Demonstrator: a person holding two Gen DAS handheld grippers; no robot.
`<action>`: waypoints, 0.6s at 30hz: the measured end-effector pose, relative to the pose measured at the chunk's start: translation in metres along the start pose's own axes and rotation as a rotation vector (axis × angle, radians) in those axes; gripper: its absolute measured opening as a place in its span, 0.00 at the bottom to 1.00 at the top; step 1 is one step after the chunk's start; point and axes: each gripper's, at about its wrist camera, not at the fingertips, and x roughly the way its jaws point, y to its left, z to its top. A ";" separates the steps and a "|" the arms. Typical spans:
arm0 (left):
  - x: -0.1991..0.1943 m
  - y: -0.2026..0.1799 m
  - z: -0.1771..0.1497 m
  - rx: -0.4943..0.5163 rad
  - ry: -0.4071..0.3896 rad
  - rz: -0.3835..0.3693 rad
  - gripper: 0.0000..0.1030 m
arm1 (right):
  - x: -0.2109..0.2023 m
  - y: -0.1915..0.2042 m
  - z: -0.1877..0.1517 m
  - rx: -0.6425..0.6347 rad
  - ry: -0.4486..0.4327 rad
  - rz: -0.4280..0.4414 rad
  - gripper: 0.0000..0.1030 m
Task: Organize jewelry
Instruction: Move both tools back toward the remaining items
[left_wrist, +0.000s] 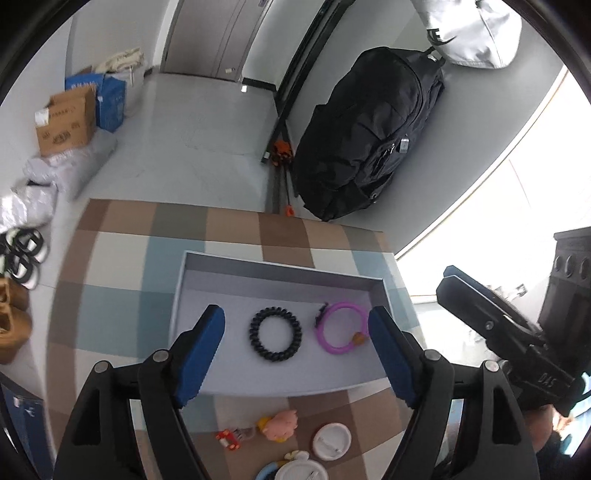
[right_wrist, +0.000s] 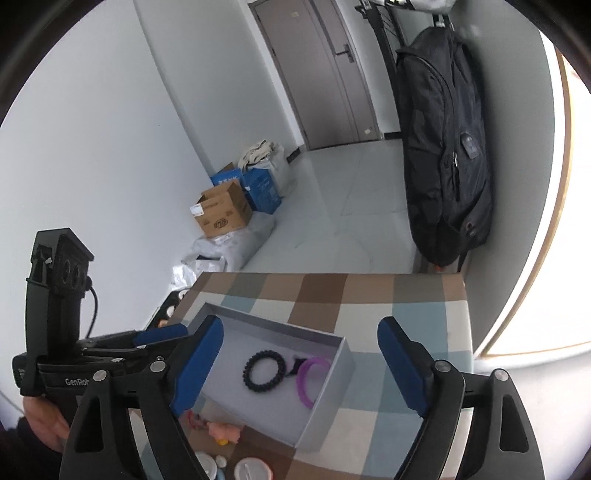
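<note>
Both grippers are hovering wide apart and holding nothing. In the left wrist view the left gripper (left_wrist: 295, 332) is hanging over the grey tray (left_wrist: 280, 267) at the middle of the frame, its blue pads framing a black coil hair tie (left_wrist: 275, 334) and a purple ring bracelet (left_wrist: 341, 326) lying side by side on the tray floor, close but seemingly not touching. The right gripper (right_wrist: 299, 365) is sitting further right, above the checked table (right_wrist: 406, 302).

The pieces not yet sorted are lying at the bottom of the left wrist frame, outside the tray's near wall: a pink figure charm (left_wrist: 280, 424), a small red trinket (left_wrist: 229, 439) and a white round badge (left_wrist: 331, 441), with more white discs (left_wrist: 301, 470) cut off by the lower edge.

The next pick is probably one of these. It would go best by drawing the left gripper back toward the bottom of the frame, lowering it squarely over a single piece, closing on its thickest part, then clearing the tray wall and releasing in the bare left portion of the tray.
</note>
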 end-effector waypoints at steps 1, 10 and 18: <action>-0.001 -0.002 -0.001 0.007 -0.009 0.008 0.74 | -0.002 0.002 -0.001 -0.003 -0.005 0.001 0.90; -0.021 -0.011 -0.024 0.082 -0.026 0.052 0.74 | -0.023 0.008 -0.011 -0.012 -0.032 -0.066 1.00; -0.033 0.000 -0.049 0.031 0.001 0.085 0.74 | -0.037 0.014 -0.036 0.003 0.003 -0.036 1.00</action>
